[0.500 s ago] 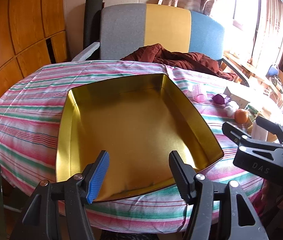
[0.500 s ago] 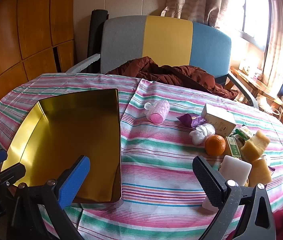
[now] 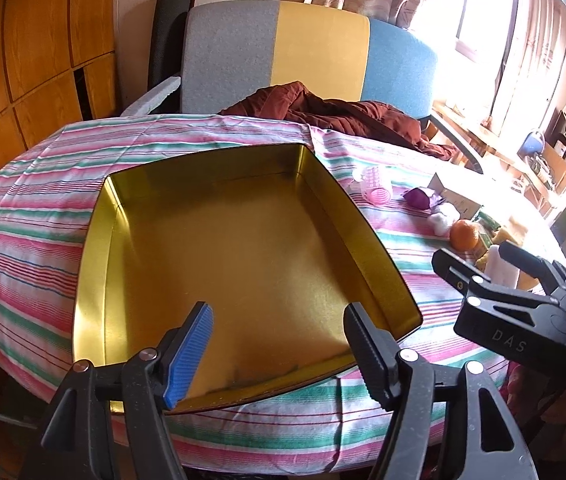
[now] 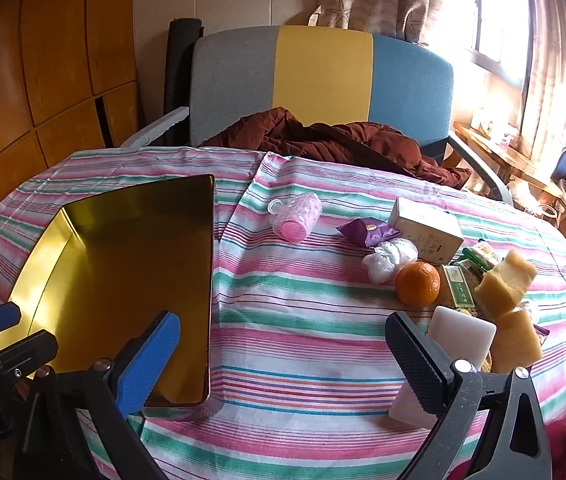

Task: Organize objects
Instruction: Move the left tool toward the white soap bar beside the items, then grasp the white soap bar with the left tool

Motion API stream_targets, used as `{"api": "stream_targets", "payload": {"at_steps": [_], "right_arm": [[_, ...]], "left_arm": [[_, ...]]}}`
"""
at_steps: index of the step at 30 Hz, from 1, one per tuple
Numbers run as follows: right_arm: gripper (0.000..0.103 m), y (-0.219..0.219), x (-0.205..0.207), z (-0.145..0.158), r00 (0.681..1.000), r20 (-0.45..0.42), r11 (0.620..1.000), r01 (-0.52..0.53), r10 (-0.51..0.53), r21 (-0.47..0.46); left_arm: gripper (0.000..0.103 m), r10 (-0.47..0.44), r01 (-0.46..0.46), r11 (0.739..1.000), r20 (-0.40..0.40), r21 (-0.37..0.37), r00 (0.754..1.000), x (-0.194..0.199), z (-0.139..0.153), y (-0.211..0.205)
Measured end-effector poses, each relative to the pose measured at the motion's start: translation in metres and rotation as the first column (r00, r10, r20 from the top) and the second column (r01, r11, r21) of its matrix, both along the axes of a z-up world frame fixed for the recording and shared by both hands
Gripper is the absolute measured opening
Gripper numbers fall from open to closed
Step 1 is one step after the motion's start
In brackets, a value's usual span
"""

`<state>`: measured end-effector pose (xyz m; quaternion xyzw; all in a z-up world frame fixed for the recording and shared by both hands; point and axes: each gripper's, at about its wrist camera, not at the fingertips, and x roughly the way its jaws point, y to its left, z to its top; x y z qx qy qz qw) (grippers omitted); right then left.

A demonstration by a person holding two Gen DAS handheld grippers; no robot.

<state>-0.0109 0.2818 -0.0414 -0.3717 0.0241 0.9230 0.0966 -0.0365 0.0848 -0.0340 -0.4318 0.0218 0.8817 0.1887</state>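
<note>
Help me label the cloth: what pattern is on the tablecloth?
Horizontal stripes of pink, green and white on the tablecloth, clearest in the right wrist view.

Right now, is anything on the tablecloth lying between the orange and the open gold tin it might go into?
Nothing visible does. The orange sits right of the gold tin, and the striped tablecloth between them is bare. The pink cup lies farther back, off that line. The tin's side wall must be cleared.
</note>
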Motion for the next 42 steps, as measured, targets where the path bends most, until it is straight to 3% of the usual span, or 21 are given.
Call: {"api": "stream_targets", "payload": {"at_steps": [6,13,16,21,27,31,32,36,38,42], "right_arm": [[0.103,0.014,0.003,-0.002,1.0,0.012,1.0,0.013,-0.013,-0.014],[0.103,0.077,0.027,0.015,0.99,-0.008,0.99,0.142,-0.143,-0.02],[0.103,0.125,0.046,0.031,0.964,-0.035,0.964,0.261,-0.262,-0.046],[0.103,0.196,0.077,0.045,0.889,-0.052,0.89,0.451,-0.455,-0.072],[0.103,0.229,0.098,0.043,0.848,-0.035,0.847,0.524,-0.529,-0.088],[0.103,0.239,0.107,0.039,0.842,-0.022,0.84,0.536,-0.539,-0.085],[0.103,0.241,0.108,0.038,0.842,-0.016,0.839,0.537,-0.54,-0.085],[0.103,0.248,0.111,0.029,0.845,0.018,0.839,0.533,-0.534,-0.113],[0.103,0.249,0.112,0.027,0.849,0.03,0.841,0.527,-0.528,-0.123],[0.103,0.246,0.108,0.026,0.871,0.038,0.86,0.491,-0.49,-0.138]], "left_arm": [[0.072,-0.047,0.042,0.997,0.078,0.058,0.996,-0.013,0.001,0.016],[0.072,-0.172,0.171,0.984,0.024,0.046,0.985,-0.015,0.01,0.071],[0.072,-0.272,0.27,0.961,0.03,0.061,0.962,-0.014,0.009,0.103],[0.072,-0.422,0.418,0.907,0.095,0.061,0.902,-0.006,-0.004,0.162],[0.072,-0.536,0.53,0.844,0.174,0.08,0.826,0.011,-0.025,0.223],[0.078,-0.571,0.567,0.819,0.195,0.08,0.797,0.017,-0.036,0.254],[0.082,-0.577,0.574,0.815,0.195,0.076,0.793,0.017,-0.04,0.261],[0.08,-0.577,0.58,0.812,0.223,0.058,0.786,0.013,-0.058,0.281],[0.061,-0.562,0.567,0.823,0.224,0.049,0.796,0.009,-0.062,0.278],[0.058,-0.564,0.561,0.824,0.203,0.078,0.8,0.004,-0.06,0.255]]}}
